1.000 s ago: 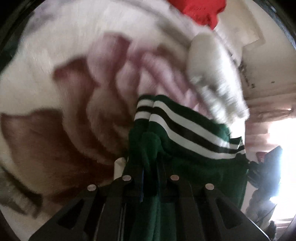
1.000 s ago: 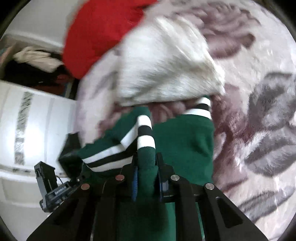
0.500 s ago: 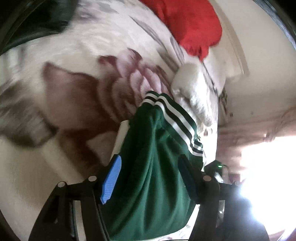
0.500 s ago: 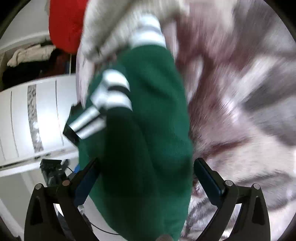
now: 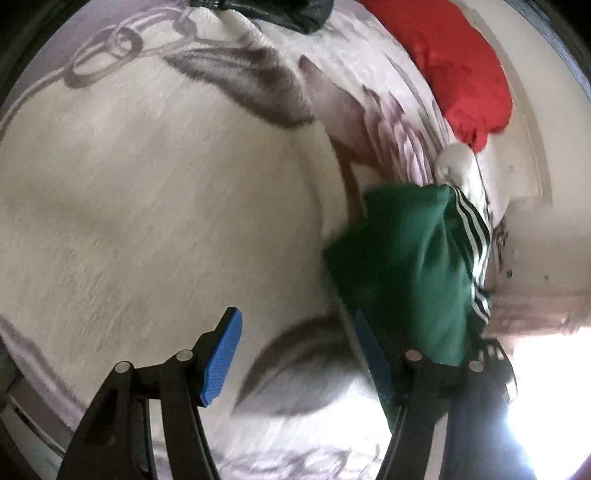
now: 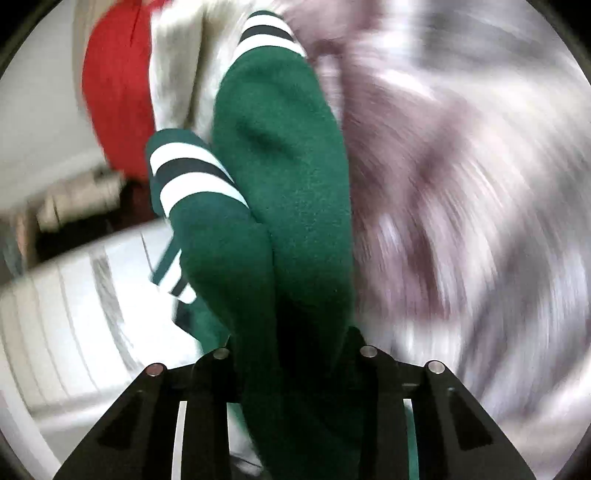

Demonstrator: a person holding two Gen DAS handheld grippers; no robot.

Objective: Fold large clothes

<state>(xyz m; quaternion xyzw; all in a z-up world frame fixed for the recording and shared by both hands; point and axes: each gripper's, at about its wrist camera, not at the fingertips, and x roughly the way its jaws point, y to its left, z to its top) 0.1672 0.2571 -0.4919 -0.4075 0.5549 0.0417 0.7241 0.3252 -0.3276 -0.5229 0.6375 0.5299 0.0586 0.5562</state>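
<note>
A dark green garment [image 5: 402,258] with black and white striped bands lies bunched on a fluffy flower-patterned blanket [image 5: 166,206], near its right edge. My left gripper [image 5: 295,350] is open over the blanket with only blanket between its blue pads [image 5: 221,354]. The green cloth sits just beyond its right finger. In the right wrist view the green garment [image 6: 288,192] runs up from between the fingers, one striped cuff [image 6: 192,173] folded to the left. My right gripper [image 6: 291,343] is closing, its jaws tight against this thick cloth; the pads are hidden by it.
A red garment [image 5: 461,70] and a white fluffy one [image 5: 456,162] lie further back on the blanket. A dark item [image 5: 280,11] is at the top edge. White furniture [image 6: 74,314] stands left of the bed in the right wrist view. Bright window glare fills the lower right of the left wrist view.
The left gripper let go of the green garment, opened and swung left over the blanket. The right gripper also released, opened wide, then closed around the garment's thicker body.
</note>
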